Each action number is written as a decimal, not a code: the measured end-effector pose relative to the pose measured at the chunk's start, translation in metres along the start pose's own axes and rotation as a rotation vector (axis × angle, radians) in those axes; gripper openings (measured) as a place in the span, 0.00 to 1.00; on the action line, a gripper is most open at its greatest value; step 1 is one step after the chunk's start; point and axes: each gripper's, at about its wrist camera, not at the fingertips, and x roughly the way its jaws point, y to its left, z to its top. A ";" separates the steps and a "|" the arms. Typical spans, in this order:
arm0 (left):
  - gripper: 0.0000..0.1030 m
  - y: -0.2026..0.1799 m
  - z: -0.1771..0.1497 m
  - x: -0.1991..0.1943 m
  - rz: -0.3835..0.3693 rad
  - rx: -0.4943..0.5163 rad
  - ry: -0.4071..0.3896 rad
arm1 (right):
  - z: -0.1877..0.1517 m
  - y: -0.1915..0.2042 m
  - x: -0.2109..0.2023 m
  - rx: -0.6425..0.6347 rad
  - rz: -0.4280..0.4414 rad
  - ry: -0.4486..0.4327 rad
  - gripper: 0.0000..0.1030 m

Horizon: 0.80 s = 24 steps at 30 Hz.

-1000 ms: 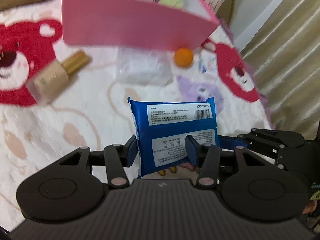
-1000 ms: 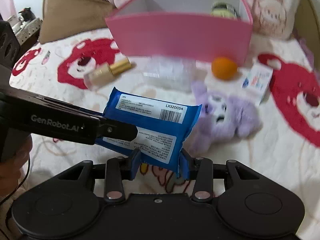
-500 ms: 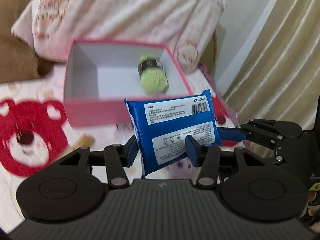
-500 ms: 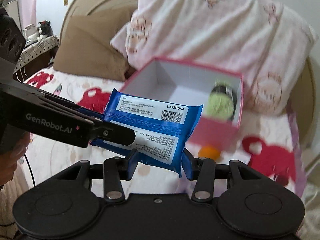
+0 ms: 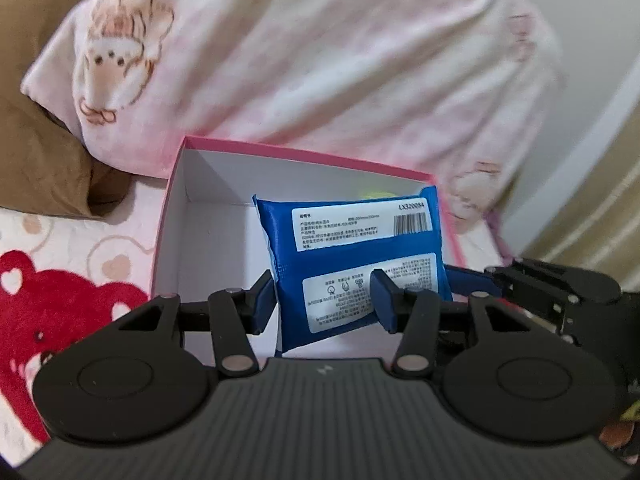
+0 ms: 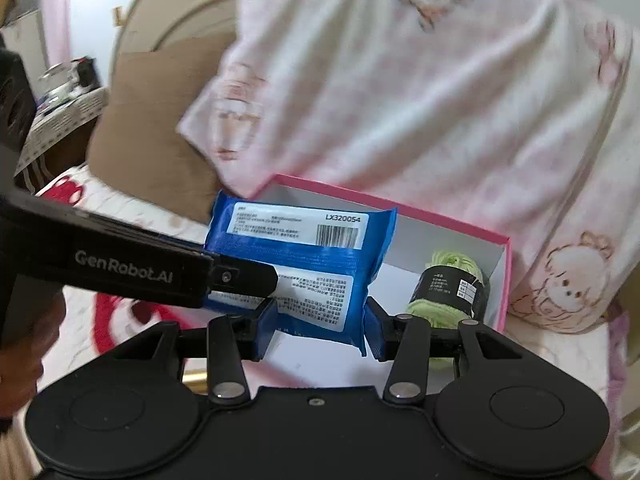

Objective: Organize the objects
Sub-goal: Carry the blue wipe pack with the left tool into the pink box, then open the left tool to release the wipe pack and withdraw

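Observation:
A blue wipes pack point(image 5: 352, 256) with white labels hangs over the open pink box point(image 5: 304, 156). My left gripper point(image 5: 324, 300) is shut on the pack's lower part. My right gripper point(image 5: 476, 280) comes in from the right and grips the pack's side. In the right wrist view the same blue pack point(image 6: 300, 248) sits between the right gripper point(image 6: 320, 324) pads, and the left gripper point(image 6: 240, 276) clamps it from the left. A green yarn ball point(image 6: 452, 292) with a black band lies in the pink box point(image 6: 400, 204), at its right end.
A large pink-and-white pillow point(image 5: 320, 60) leans right behind the box. A brown cushion point(image 5: 36, 160) sits at the left, a curtain point(image 5: 600, 220) at the right. The red bear blanket point(image 5: 48, 312) spreads in front. A person's hand point(image 6: 20, 360) holds the left gripper.
Both grippers carried the blue pack up and forward, from over the blanket to above the box's open inside. The bottle, orange and purple plush dropped out of view.

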 end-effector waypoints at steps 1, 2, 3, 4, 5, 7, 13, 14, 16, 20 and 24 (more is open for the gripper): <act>0.47 0.005 0.005 0.013 0.002 -0.012 0.018 | 0.002 -0.005 0.012 0.005 -0.010 0.013 0.50; 0.47 0.010 0.010 0.026 0.003 -0.023 0.029 | 0.004 -0.008 0.022 0.010 -0.016 0.022 0.50; 0.47 0.015 0.016 0.039 0.008 -0.039 0.037 | 0.006 -0.012 0.032 0.027 -0.016 0.032 0.50; 0.47 0.019 0.019 0.048 0.016 -0.051 0.044 | 0.008 -0.017 0.042 0.046 -0.010 0.049 0.50; 0.47 0.022 0.021 0.057 0.025 -0.066 0.051 | 0.010 -0.022 0.053 0.065 -0.002 0.071 0.50; 0.47 0.029 0.026 0.075 0.036 -0.085 0.089 | 0.013 -0.026 0.068 0.073 -0.004 0.102 0.50; 0.47 0.043 0.032 0.108 0.024 -0.161 0.178 | 0.025 -0.034 0.096 0.118 -0.040 0.179 0.49; 0.46 0.043 0.033 0.112 0.022 -0.157 0.177 | 0.026 -0.036 0.100 0.126 -0.048 0.185 0.49; 0.46 0.039 0.035 0.118 0.034 -0.120 0.168 | 0.027 -0.041 0.106 0.153 -0.046 0.203 0.49; 0.53 0.036 0.031 0.123 0.112 -0.107 0.129 | 0.025 -0.050 0.110 0.168 -0.083 0.174 0.49; 0.57 0.033 0.026 0.110 0.096 -0.093 0.123 | 0.017 -0.045 0.086 0.159 -0.063 0.126 0.49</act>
